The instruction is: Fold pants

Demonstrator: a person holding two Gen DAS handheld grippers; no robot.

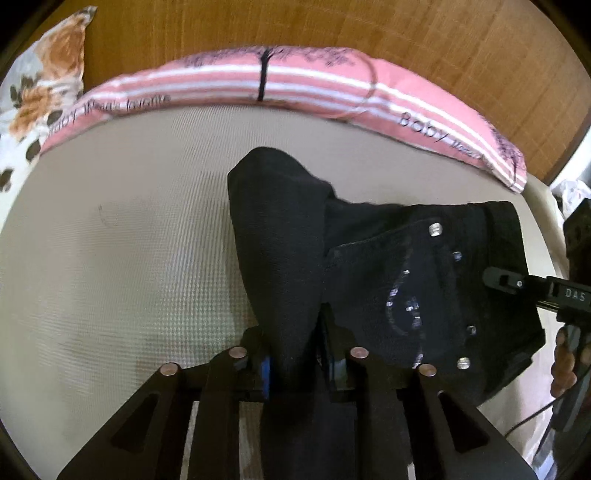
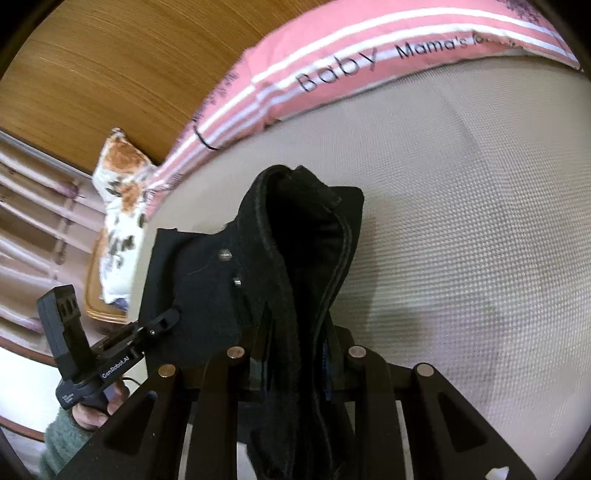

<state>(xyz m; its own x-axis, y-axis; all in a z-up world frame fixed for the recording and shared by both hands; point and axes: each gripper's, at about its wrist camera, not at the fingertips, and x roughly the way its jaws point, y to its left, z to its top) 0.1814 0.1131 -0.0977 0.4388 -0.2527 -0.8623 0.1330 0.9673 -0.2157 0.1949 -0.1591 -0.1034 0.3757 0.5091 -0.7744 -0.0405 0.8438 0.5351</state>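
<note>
Black pants (image 1: pixel 388 266) with metal studs and a stitched back pocket lie partly folded on a beige mattress (image 1: pixel 110 240). My left gripper (image 1: pixel 293 365) is shut on a raised fold of the pants, which stands up between its fingers. My right gripper (image 2: pixel 295 354) is shut on another raised fold of the pants (image 2: pixel 295 236), near the waistband. In the left wrist view the right gripper (image 1: pixel 498 278) reaches onto the pants from the right. In the right wrist view the left gripper (image 2: pixel 162 321) touches the pants from the left.
A pink striped pillow (image 1: pixel 295 81) lies along the far edge of the mattress against a wooden headboard (image 1: pixel 406 29). A floral pillow (image 1: pixel 44 85) sits at the far left. A person's hand (image 2: pixel 99 406) holds the left gripper's handle.
</note>
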